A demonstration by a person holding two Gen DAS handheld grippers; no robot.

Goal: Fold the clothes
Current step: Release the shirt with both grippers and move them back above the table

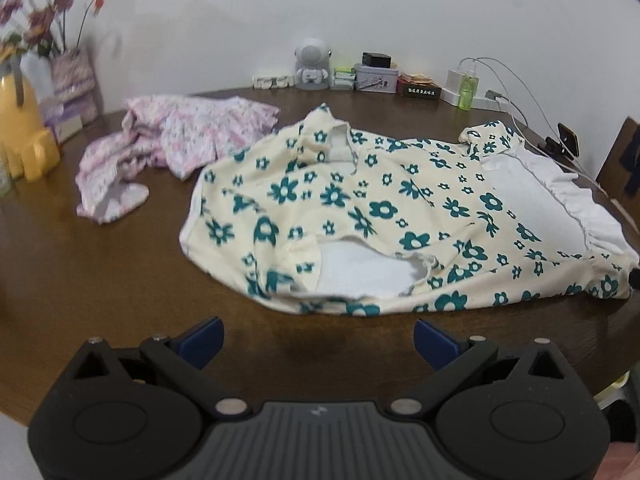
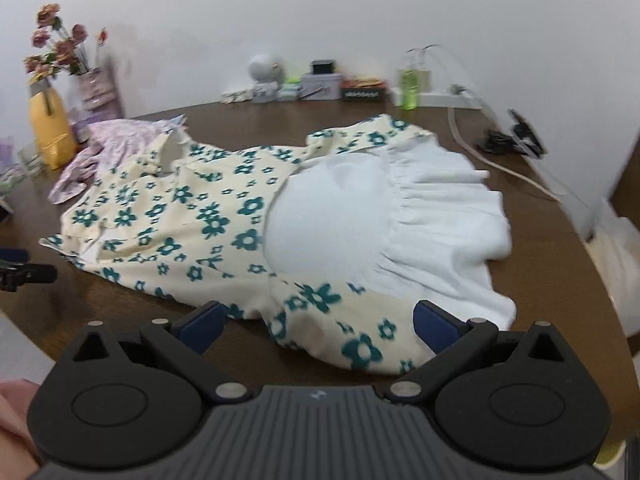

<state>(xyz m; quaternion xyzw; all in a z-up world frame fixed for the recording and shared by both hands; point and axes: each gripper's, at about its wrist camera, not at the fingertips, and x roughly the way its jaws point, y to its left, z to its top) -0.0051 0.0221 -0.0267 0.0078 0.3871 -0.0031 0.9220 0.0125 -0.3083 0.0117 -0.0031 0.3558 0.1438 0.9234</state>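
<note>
A cream dress with teal flowers [image 1: 360,216] lies spread on the round brown table [image 1: 100,272], its white ruffled lining [image 1: 560,208] turned up at the right. My left gripper [image 1: 318,338] is open, hovering over bare wood just short of the dress's near edge. In the right wrist view the same dress [image 2: 192,224] and its white lining [image 2: 360,224] fill the middle. My right gripper [image 2: 318,326] is open, and the near hem of the dress lies between its blue fingertips. At that view's left edge is the tip of the left gripper [image 2: 20,270].
A crumpled pink floral garment [image 1: 168,148] lies behind the dress at the left. A yellow vase [image 1: 24,136] and flowers [image 1: 36,20] stand far left. Small boxes [image 1: 376,78], a white robot figure [image 1: 312,66], a green bottle [image 1: 466,94] and cables [image 1: 520,112] line the back.
</note>
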